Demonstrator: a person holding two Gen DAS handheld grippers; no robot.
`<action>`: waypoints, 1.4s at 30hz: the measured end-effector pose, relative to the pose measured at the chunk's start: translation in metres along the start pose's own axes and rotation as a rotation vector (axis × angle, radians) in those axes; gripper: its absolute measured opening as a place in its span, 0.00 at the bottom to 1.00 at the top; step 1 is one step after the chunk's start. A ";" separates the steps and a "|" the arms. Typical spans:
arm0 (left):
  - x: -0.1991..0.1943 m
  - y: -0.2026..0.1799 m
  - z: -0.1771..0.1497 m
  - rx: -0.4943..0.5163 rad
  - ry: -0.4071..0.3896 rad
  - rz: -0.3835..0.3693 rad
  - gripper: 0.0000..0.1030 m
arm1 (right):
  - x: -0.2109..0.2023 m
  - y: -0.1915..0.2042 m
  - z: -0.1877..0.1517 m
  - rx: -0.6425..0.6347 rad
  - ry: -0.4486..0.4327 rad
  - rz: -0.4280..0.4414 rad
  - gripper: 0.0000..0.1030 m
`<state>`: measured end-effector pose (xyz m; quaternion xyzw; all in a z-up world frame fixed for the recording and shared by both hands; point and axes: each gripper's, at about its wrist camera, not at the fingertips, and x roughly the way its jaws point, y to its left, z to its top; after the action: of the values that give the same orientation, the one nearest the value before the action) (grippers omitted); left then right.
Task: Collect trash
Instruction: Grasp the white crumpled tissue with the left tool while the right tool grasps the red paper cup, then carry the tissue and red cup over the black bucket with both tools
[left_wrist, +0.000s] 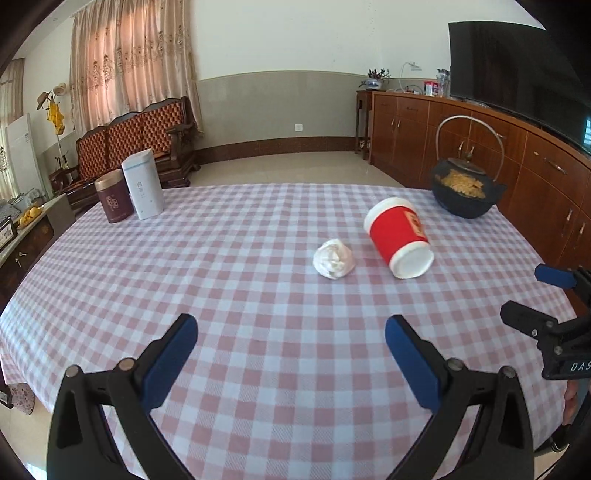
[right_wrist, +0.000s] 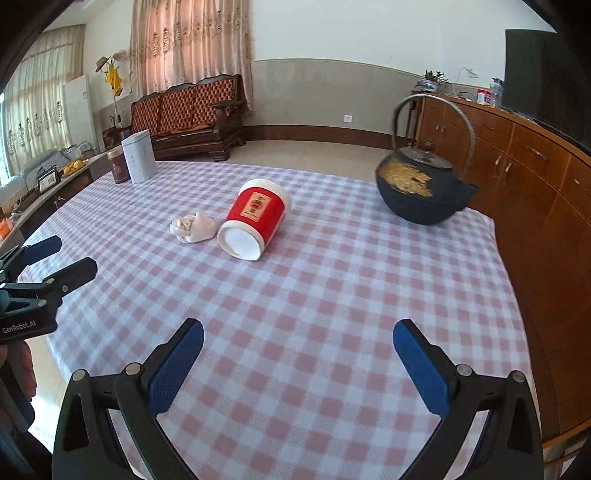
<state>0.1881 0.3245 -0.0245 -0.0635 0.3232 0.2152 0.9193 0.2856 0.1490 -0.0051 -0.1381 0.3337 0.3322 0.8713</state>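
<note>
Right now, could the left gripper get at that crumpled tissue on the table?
Probably yes. The left gripper is open, and only bare checked tablecloth lies between it and the crumpled tissue; the tipped red cup lies beside it.

a home living room: wooden sofa (left_wrist: 136, 147), curtains (left_wrist: 133, 55), sideboard (left_wrist: 461, 140), checked tablecloth (left_wrist: 258, 295)

Black iron kettle (right_wrist: 421, 192) with gold patches and a tall hoop handle, upright near the table's far right corner. At the far left corner, maroon tin (left_wrist: 113, 201) touching a taller white tin (left_wrist: 143, 190). Pink-and-white checked cloth (left_wrist: 258, 295) over the whole table.
</note>
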 end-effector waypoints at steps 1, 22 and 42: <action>0.006 0.004 0.003 -0.007 -0.001 0.004 0.98 | 0.011 0.006 0.007 -0.011 0.010 0.007 1.00; 0.094 -0.026 0.042 -0.015 0.114 -0.163 0.77 | 0.134 -0.012 0.076 0.013 0.095 0.057 0.62; 0.045 -0.036 0.051 0.019 0.048 -0.227 0.34 | 0.076 -0.042 0.055 0.047 0.031 0.014 0.58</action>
<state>0.2638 0.3213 -0.0130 -0.0961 0.3378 0.1051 0.9304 0.3826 0.1804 -0.0152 -0.1203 0.3558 0.3283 0.8667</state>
